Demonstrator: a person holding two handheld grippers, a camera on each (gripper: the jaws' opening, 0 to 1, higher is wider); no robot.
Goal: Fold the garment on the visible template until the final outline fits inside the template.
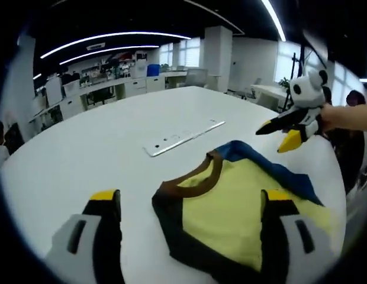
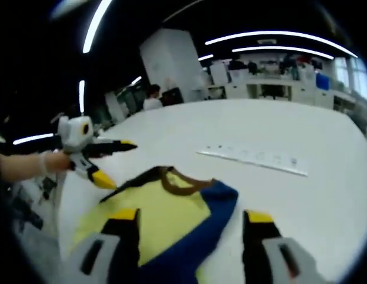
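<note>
Soft yellow garment with dark brown collar and blue sleeve point(image 1: 231, 207) lies crumpled on the white round table point(image 1: 100, 148), both grippers above it.

The cloth looks light and limp, so it will likely sag and slide on the smooth tabletop; a pinch at a hem edge or at the blue sleeve's edge seems the best hold, not the bunched middle. In the left gripper view the left gripper point(image 1: 192, 204) has its jaws spread wide, one over bare table, one over the yellow cloth, holding nothing. In the right gripper view the right gripper point(image 2: 189, 222) is likewise wide open and empty above the blue sleeve. A long clear plastic strip with holes point(image 1: 183, 138) lies just beyond the garment.
</note>
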